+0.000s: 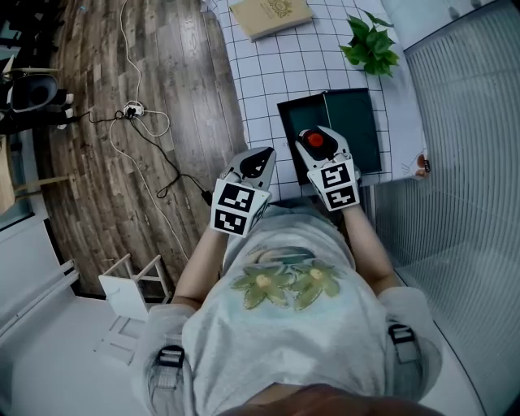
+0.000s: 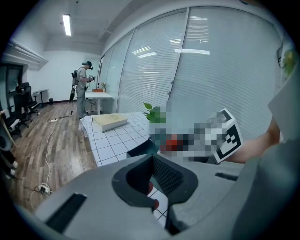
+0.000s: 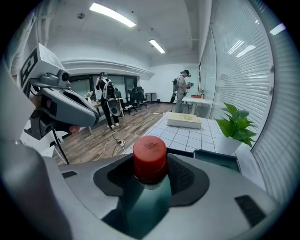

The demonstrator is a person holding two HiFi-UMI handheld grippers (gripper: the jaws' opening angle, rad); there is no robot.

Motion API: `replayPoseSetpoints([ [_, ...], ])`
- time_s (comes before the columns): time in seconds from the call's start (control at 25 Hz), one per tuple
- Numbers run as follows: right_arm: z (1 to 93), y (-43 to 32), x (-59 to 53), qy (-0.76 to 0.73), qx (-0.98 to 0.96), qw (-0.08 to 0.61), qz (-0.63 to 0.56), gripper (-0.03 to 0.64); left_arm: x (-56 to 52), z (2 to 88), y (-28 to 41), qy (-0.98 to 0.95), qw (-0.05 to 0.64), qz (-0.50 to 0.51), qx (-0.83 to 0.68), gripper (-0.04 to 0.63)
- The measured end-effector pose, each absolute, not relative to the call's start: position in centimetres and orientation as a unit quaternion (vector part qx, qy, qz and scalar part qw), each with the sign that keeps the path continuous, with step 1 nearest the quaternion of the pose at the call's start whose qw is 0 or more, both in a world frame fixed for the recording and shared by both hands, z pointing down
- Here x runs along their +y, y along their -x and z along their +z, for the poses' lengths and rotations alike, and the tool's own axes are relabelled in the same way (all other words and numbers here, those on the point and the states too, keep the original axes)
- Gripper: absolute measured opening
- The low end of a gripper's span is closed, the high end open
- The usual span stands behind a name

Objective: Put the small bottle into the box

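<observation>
The small bottle (image 3: 149, 157) is green with a red cap (image 1: 314, 139). It stands upright between the jaws of my right gripper (image 3: 151, 180), which is shut on it. In the head view that gripper (image 1: 319, 149) hovers over the near part of the dark green box (image 1: 357, 114), which lies open on the white grid table (image 1: 276, 73). The box's near edge (image 3: 220, 158) shows just beyond the cap. My left gripper (image 1: 262, 158) hangs left of the box by the table's near edge. Its jaws (image 2: 157, 180) are shut, with nothing between them.
A tan book (image 1: 270, 15) lies at the table's far end and a potted plant (image 1: 370, 45) stands beyond the box. Window blinds (image 1: 463, 122) run along the right. A cable (image 1: 146, 130) and a white stool (image 1: 134, 284) are on the wooden floor to the left. People (image 3: 180, 93) stand far off.
</observation>
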State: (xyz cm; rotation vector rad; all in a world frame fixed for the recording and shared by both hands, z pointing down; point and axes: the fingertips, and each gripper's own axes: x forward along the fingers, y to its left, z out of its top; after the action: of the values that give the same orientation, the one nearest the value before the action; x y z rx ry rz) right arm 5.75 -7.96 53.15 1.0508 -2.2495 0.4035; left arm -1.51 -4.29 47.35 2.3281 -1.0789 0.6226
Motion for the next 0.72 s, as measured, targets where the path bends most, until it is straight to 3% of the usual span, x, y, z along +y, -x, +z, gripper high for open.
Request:
replayPoseSetpoints([
  [0.72, 54.9, -5.3, -8.6, -0.376, -0.852, 0.329, 0.159, 0.218, -5.9, 47.9, 1.5, -0.850, 0.256, 0.236, -0.394, 0.008],
])
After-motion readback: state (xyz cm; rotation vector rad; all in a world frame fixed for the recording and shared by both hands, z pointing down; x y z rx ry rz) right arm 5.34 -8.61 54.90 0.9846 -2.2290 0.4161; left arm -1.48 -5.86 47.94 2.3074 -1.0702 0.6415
